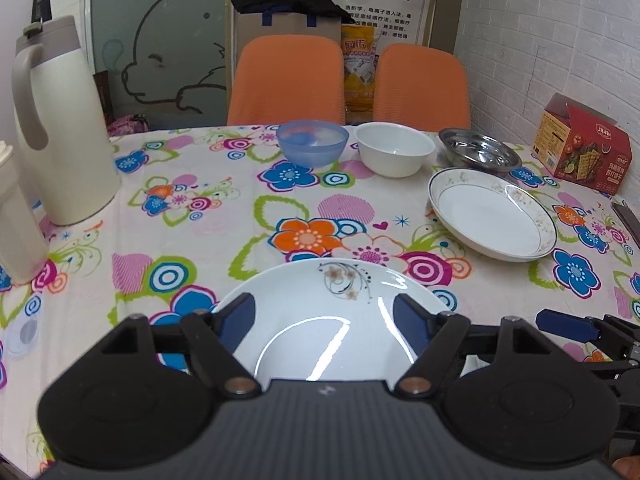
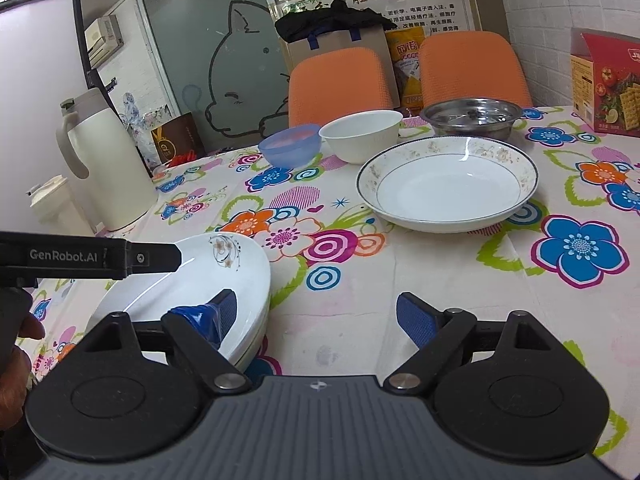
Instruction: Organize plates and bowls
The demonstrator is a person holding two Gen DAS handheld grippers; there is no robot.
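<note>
Home dining corner: floral tablecloth (image 1: 192, 208), orange chairs (image 1: 286, 80), thermos jug (image 1: 56, 120), cracker box (image 1: 584, 148), brick-pattern wall (image 1: 560, 32).

Near edge: a stack of white plates (image 2: 184, 292), top one flower-printed. Farther right lies a white deep plate with a speckled rim (image 2: 448, 184). Along the far side stand a blue plastic bowl (image 1: 312, 142), white bowl (image 1: 394, 148) and steel bowl (image 1: 478, 148), all upright

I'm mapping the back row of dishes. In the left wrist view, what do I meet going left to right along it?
Blue plastic bowl → white bowl → steel dish → red cracker box.
</note>
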